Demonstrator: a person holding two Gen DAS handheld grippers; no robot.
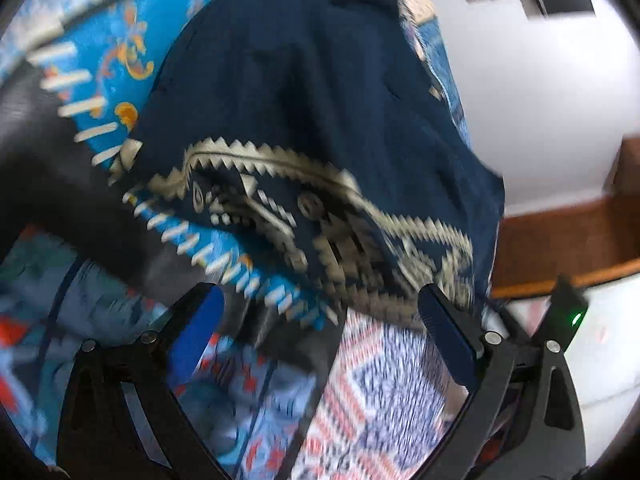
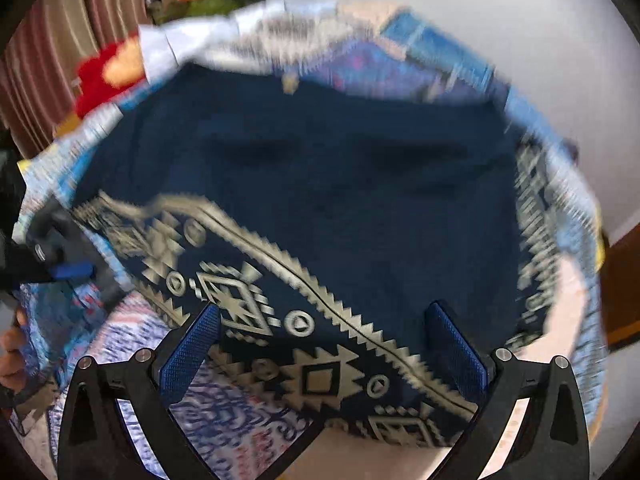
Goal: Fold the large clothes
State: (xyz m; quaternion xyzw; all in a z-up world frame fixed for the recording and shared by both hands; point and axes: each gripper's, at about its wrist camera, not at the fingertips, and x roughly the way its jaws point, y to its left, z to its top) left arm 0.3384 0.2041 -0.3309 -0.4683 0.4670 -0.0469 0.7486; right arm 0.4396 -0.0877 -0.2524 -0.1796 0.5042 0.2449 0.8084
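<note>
Both pairs of jaws stand wide apart with nothing pressed between the blue ribbed pads. Seen from the right wrist, the right gripper [image 2: 320, 344] hangs over the dark navy cloth with a cream zigzag and diamond border [image 2: 320, 184], which fills the middle of the frame; the patterned border runs from the middle left down to the lower right, passing between the fingers, though whether the pads touch it I cannot tell. Seen from the left wrist, the left gripper [image 1: 320, 324] is open too, with the same navy cloth [image 1: 304, 92] draped from the top centre down to the gap between its fingers.

Under the cloth lies a bright blue patterned bedspread with orange and white motifs [image 1: 100, 52], upper left in the left view. A white, red and blue printed fabric [image 1: 376, 392] shows at the bottom. A plain white wall [image 1: 540, 92] fills the upper right, with a brown wooden edge [image 1: 560, 240] at right. In the right view, brown striped curtains [image 2: 60, 52] hang upper left beside a red and orange soft item [image 2: 104, 72]. The left gripper [image 2: 60, 264] shows at the left edge. Much of both frames is blurred.
</note>
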